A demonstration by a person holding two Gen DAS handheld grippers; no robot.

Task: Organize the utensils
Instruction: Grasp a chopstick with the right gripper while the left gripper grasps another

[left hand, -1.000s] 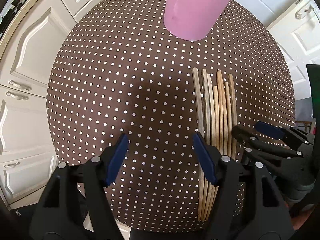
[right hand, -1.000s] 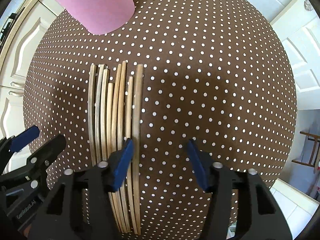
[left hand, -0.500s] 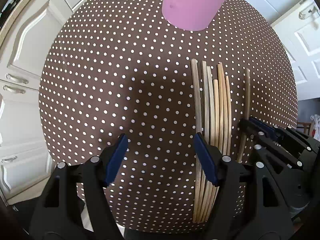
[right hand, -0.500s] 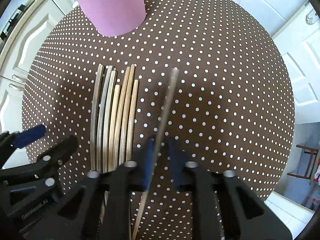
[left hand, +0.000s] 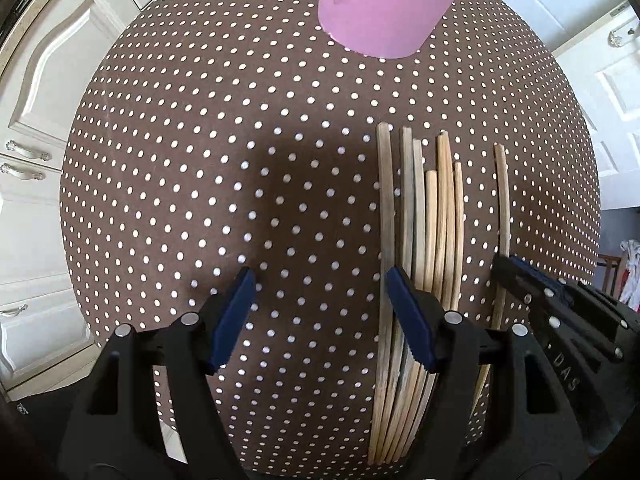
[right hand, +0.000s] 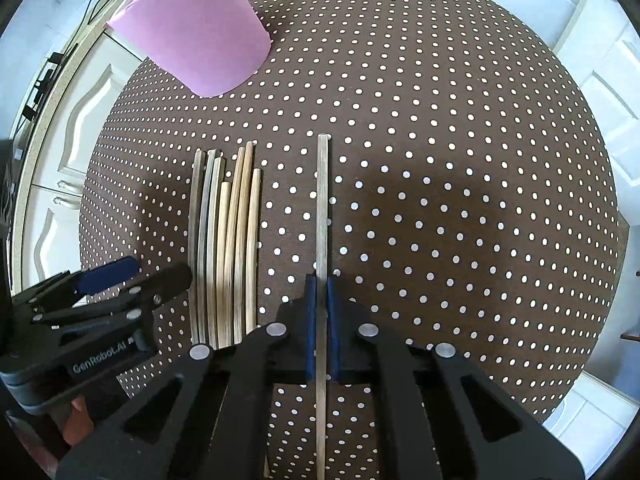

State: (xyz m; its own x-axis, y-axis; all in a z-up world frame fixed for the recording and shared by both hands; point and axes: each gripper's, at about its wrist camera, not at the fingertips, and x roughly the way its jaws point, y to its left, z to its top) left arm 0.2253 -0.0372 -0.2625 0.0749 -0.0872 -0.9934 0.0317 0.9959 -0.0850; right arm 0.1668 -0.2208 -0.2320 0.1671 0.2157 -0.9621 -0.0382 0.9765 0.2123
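Note:
Several wooden sticks (left hand: 424, 240) lie side by side on the brown dotted tablecloth (left hand: 200, 160); they also show in the right wrist view (right hand: 228, 240). My right gripper (right hand: 321, 292) is shut on one single stick (right hand: 322, 200), held apart to the right of the bundle and pointing away from me. In the left wrist view that stick (left hand: 502, 200) shows with the right gripper (left hand: 520, 276) beside it. My left gripper (left hand: 320, 304) points down, open and holding nothing, its right pad over the bundle's leftmost stick. A pink cup (left hand: 384, 4) stands at the far side (right hand: 196, 36).
The round table's edge curves all around. White cabinet fronts with handles (left hand: 36, 120) stand to the left and white doors (left hand: 600, 80) to the right. Bare cloth lies left of the bundle and right of the held stick. A wooden chair (left hand: 612, 276) peeks in at the right.
My right gripper has shut on the rightmost stick and drawn it away to the right of the bundle. My left gripper has sunk closer to the table, still open.

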